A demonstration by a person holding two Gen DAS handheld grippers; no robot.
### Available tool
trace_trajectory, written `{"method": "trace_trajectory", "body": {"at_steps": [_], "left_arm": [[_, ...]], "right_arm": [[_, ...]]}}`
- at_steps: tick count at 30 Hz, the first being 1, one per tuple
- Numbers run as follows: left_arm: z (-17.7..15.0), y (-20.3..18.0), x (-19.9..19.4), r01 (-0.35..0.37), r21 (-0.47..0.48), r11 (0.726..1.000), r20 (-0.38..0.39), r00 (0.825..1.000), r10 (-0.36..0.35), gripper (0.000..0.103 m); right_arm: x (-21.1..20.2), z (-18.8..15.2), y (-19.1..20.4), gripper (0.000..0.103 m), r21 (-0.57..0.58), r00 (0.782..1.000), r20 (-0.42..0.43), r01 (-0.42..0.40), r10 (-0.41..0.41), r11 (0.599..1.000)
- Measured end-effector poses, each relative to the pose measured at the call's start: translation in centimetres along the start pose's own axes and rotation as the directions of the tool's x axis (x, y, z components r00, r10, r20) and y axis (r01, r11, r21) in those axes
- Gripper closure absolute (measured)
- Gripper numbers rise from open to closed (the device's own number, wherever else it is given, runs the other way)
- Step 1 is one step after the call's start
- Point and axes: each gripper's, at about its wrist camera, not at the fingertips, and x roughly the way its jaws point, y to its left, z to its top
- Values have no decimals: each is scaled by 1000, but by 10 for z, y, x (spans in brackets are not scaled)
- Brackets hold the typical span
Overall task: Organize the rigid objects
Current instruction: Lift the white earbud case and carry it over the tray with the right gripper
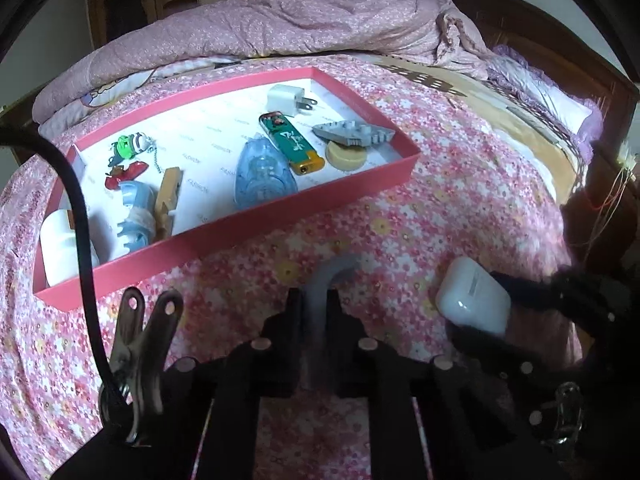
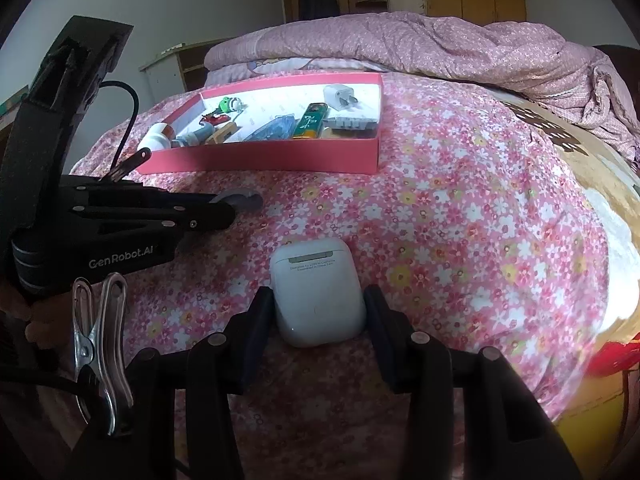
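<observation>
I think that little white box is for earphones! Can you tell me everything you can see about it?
The white earbud case is small, rounded and glossy, like smooth plastic, with its lid closed. Its hinge strip and tiny grey print face the right wrist camera. It sits on the pink flowered bedspread, outside the pink tray. The right gripper brackets it, one black finger on each side, seemingly touching. The left wrist view shows the same case.

The white earbud case [image 2: 318, 292] is smooth, glossy plastic, lying on a matt cotton-like bedsheet [image 2: 460, 216] printed with pink flowers. The pink box [image 1: 280, 216] looks like matt cardboard with a white paper lining; inside it, the clothespin [image 1: 168, 200] is bare wood and the green lighter [image 1: 290, 142] shiny plastic. The clip [image 2: 98, 344] is bright polished metal.
</observation>
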Motion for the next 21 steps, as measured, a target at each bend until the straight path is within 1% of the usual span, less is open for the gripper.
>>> {"method": "trace_trajectory", "body": {"at_steps": [4,10,21], "left_arm": [[-2,4,-2,11,-16,1000,-4,1000,-11,92],[-3,5,-6,9,-30,1000,-3,1000,-9,92],[-5,20,-20,1,-83,997,27,1000,1,92]], "right_arm": [[-1,-1,-1,56,6,1000,4,-6,6,1000],[0,0,0,56,-6,1000,0,8,-8,1000],[3,1,13,56,-62,997,-16,77,-78,995]]}}
